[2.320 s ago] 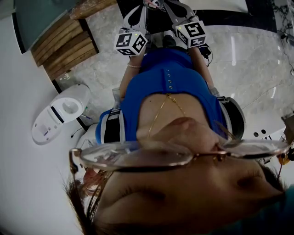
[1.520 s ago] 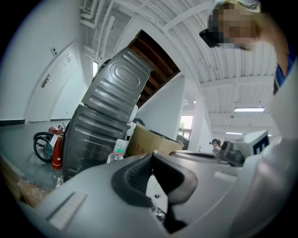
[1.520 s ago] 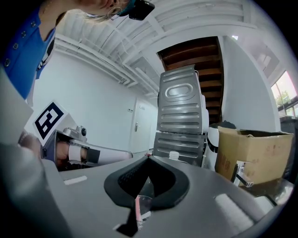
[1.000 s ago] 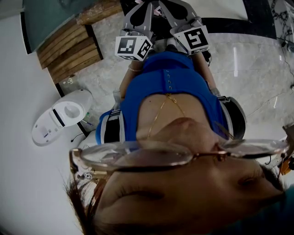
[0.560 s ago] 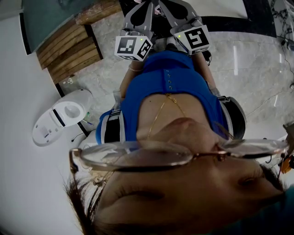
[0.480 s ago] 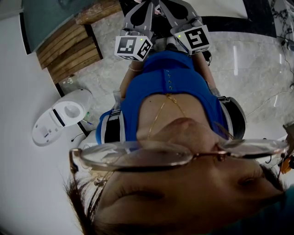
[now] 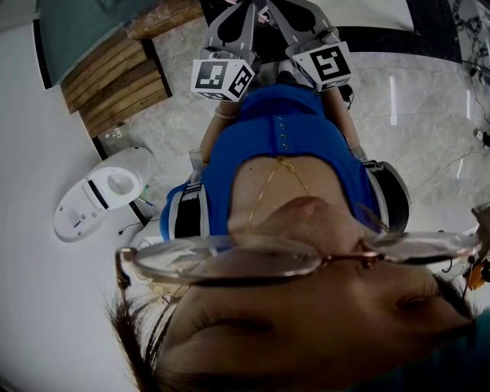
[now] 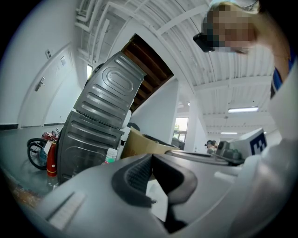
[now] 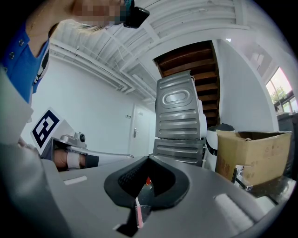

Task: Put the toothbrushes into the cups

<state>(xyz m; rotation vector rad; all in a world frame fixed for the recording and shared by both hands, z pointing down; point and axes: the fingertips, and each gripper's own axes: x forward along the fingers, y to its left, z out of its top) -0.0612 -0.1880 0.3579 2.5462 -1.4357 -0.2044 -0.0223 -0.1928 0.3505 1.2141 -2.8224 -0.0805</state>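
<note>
In the head view both grippers are held out in front of a person in a blue top, near the upper edge. The left gripper (image 7: 243, 9) and the right gripper (image 7: 269, 8) lie side by side, marker cubes toward the body. In the left gripper view the left gripper (image 8: 151, 156) is shut, dark pads meeting, nothing held. In the right gripper view the right gripper (image 9: 148, 159) is also shut and empty. Through the gap under its jaws a clear cup (image 9: 145, 201) shows with a pink toothbrush (image 9: 138, 213) standing in it.
A grey ribbed metal cabinet (image 9: 179, 121) stands ahead under a wooden stair, with a cardboard box (image 9: 253, 153) beside it. A red extinguisher (image 8: 50, 160) and a bottle (image 8: 110, 155) sit near the cabinet. Below are wooden steps (image 7: 115, 76) and a white device (image 7: 103, 191).
Early on, both grippers shifted slightly up and to the right in the head view. Over the last second nothing has visibly moved, and both stay shut.
</note>
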